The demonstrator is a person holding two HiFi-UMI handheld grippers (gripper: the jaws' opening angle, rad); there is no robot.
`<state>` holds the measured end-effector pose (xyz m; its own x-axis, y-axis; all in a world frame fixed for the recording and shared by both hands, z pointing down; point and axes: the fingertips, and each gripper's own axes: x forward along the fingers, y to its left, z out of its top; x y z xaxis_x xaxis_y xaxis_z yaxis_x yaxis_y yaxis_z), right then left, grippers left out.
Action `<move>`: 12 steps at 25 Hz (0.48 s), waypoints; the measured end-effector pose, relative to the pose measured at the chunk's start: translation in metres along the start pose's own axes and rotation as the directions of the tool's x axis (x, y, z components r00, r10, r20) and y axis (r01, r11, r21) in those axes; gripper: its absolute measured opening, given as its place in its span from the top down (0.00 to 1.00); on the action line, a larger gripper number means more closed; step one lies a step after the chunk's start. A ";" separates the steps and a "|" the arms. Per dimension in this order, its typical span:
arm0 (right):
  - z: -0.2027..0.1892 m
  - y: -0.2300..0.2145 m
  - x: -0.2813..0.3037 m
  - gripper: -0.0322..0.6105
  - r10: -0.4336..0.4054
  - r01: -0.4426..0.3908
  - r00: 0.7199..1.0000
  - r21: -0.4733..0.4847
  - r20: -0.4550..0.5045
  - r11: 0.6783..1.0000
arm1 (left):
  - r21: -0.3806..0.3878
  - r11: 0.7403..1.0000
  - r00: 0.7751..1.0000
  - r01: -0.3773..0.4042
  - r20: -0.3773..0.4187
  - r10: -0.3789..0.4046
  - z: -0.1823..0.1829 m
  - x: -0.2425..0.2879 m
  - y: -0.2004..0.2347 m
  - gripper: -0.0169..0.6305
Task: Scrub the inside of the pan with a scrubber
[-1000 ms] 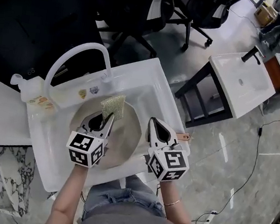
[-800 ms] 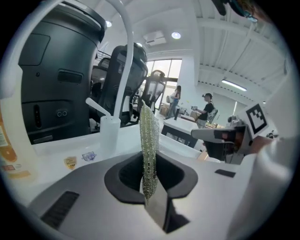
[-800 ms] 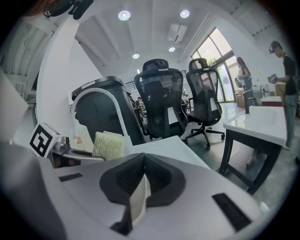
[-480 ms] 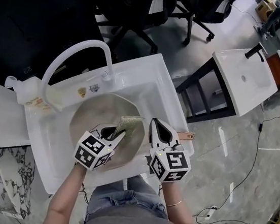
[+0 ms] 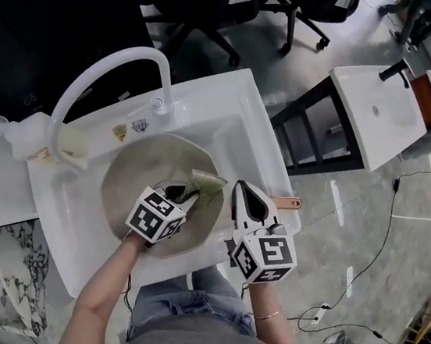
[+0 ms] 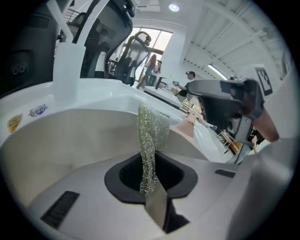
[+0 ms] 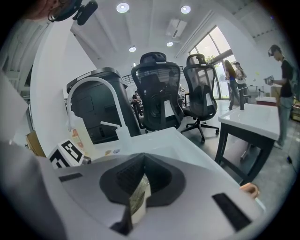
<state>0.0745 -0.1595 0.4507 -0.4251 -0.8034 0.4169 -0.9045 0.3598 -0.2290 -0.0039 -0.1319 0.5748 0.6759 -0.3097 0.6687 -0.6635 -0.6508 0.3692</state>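
A beige pan (image 5: 131, 184) lies in the white sink (image 5: 230, 118). My left gripper (image 5: 183, 197) is over the pan's right half, shut on a greenish mesh scrubber (image 5: 204, 185) that rests against the pan's inside near its right wall. The left gripper view has the scrubber (image 6: 150, 140) standing up from the shut jaws, with the pan wall (image 6: 70, 140) behind. My right gripper (image 5: 245, 199) is at the pan's right rim, shut on the pan handle, whose copper tip (image 5: 286, 202) pokes out over the sink edge. A thin strip sits pinched between the right gripper's jaws (image 7: 138, 199).
A white arched faucet (image 5: 112, 63) rises at the sink's back left, with a soap bottle (image 5: 23, 138) beside it. A second white basin on a dark frame (image 5: 377, 110) stands to the right. Black office chairs (image 5: 300, 5) are behind the sink.
The left gripper has swept the scrubber from the pan's far edge down and to the right, toward the handle side. The right gripper has kept its hold in place.
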 end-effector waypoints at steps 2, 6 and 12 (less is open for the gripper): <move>-0.002 0.000 0.002 0.93 -0.007 0.007 1.000 0.004 -0.007 1.000 | -0.023 1.000 1.000 -0.022 -0.010 0.022 -0.001 0.008 0.010 0.87; -0.002 0.002 0.007 0.93 -0.009 0.009 1.000 0.011 -0.009 1.000 | -0.007 0.992 0.992 -0.123 -0.026 0.122 0.002 0.017 0.031 0.87; -0.004 0.001 0.011 0.93 -0.010 0.010 1.000 0.011 -0.019 1.000 | -0.019 0.970 0.970 -0.242 -0.034 0.241 0.010 0.019 0.062 0.87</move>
<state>0.0688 -0.1659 0.4587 -0.4166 -0.7976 0.4362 -0.9084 0.3461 -0.2347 -0.0290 -0.1851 0.6045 0.4846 -0.4342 0.7594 -0.8132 -0.5435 0.2082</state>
